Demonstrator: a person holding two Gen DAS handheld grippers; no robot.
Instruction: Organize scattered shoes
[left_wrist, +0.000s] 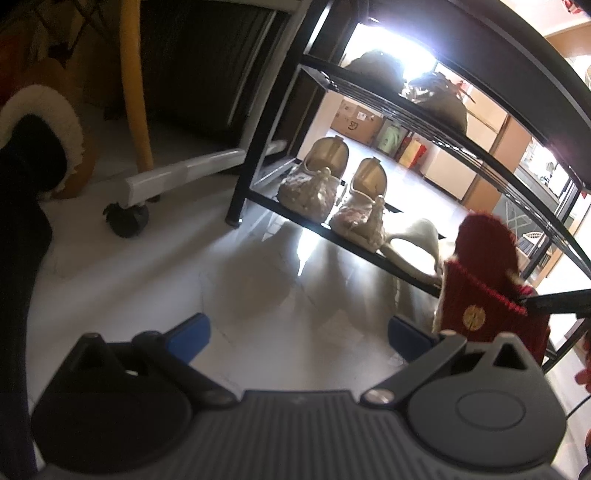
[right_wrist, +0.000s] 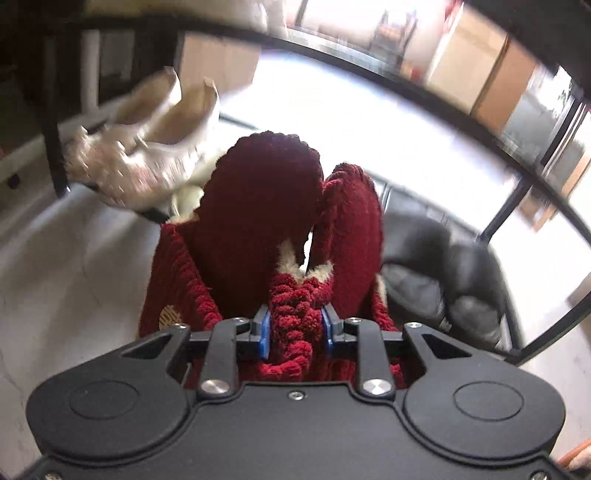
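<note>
Orientation: red knit slippers lie lengthwise away from me, toes toward the black shoe rack.
Look: chunky dark-red knit, cream fleece lining, gold emblem.
Place: at the rack's lowest shelf, beside beaded cream shoes.
My right gripper: clenched on both slippers' heel cuffs.
My left gripper: released, empty over the floor.

Your left wrist camera looks down over the floor toward the shoe rack from nearby. Your right one sits close behind the red knitted slippers, facing the same rack; both views share the slippers and the pale beaded shoes.
</note>
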